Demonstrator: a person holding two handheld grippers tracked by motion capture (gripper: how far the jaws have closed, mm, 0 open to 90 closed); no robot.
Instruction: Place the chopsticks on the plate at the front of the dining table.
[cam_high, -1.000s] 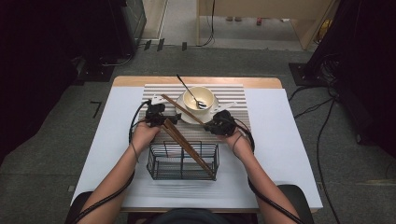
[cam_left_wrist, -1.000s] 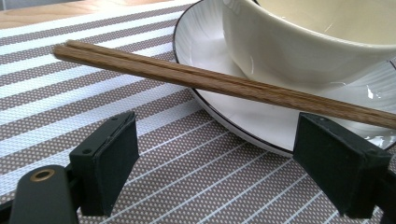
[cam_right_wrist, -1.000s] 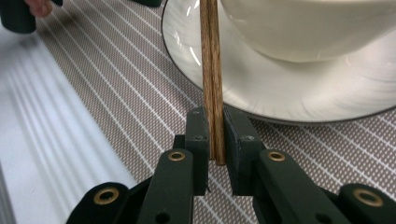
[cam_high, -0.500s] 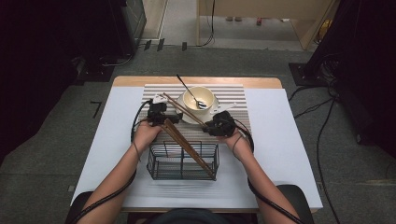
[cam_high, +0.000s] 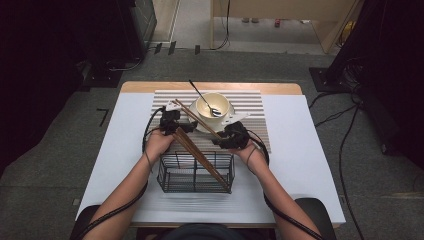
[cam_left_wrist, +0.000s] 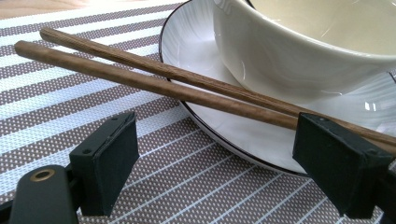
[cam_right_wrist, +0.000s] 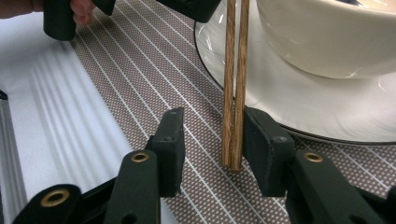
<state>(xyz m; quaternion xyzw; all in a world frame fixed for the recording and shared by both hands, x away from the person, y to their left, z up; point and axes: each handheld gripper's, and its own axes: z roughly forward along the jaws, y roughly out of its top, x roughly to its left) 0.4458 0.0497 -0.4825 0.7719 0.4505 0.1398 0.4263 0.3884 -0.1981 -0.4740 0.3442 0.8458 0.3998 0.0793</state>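
- Right gripper (cam_right_wrist: 212, 142) has just been opening; its fingers stand released around the chopsticks (cam_right_wrist: 235, 84), which rest across the saucer (cam_right_wrist: 327, 107) rim.
- Left gripper (cam_left_wrist: 224, 172) is released too.
- Next, I'd guess: back away cleanly.

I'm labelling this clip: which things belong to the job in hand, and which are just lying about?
In the job: chopsticks by the plate; likely the wire basket, holding another pair.
Lying about: bowl, spoon, plate, striped mat.
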